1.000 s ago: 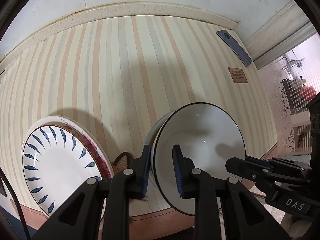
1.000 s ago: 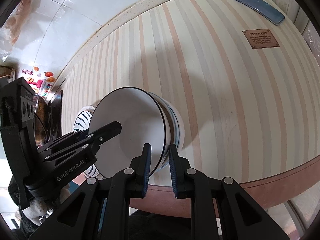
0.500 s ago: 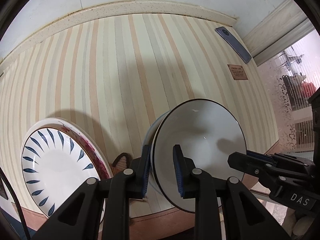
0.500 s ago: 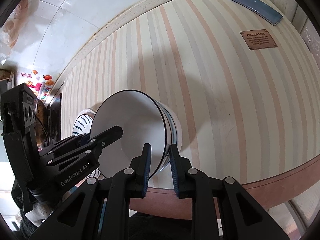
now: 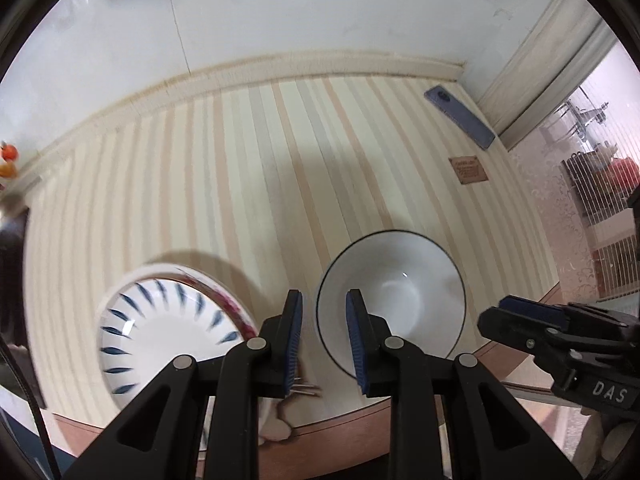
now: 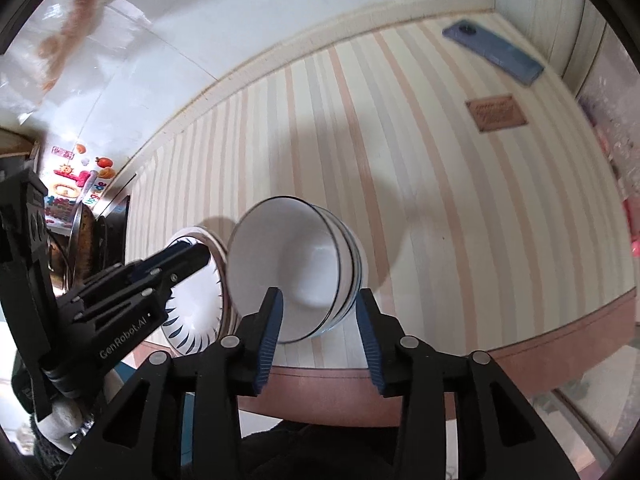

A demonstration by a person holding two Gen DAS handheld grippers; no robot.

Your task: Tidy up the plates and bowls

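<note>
Now the stacked white bowls sit near the surface's front edge, beside the plates. Both claws, left and right, are open and hold nothing. A bump could push the bowls off.

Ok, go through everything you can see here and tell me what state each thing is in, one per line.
Left hand-held gripper: open, holding nothing.
Right hand-held gripper: open, holding nothing.
White bowls: nested stack, resting on the table, free of both grippers.
Blue-leaf plate: stacked on another plate, lying beside the bowls.
Phone: lying flat, camera side up, near the wall.
Striped table: bare across the middle.
</note>
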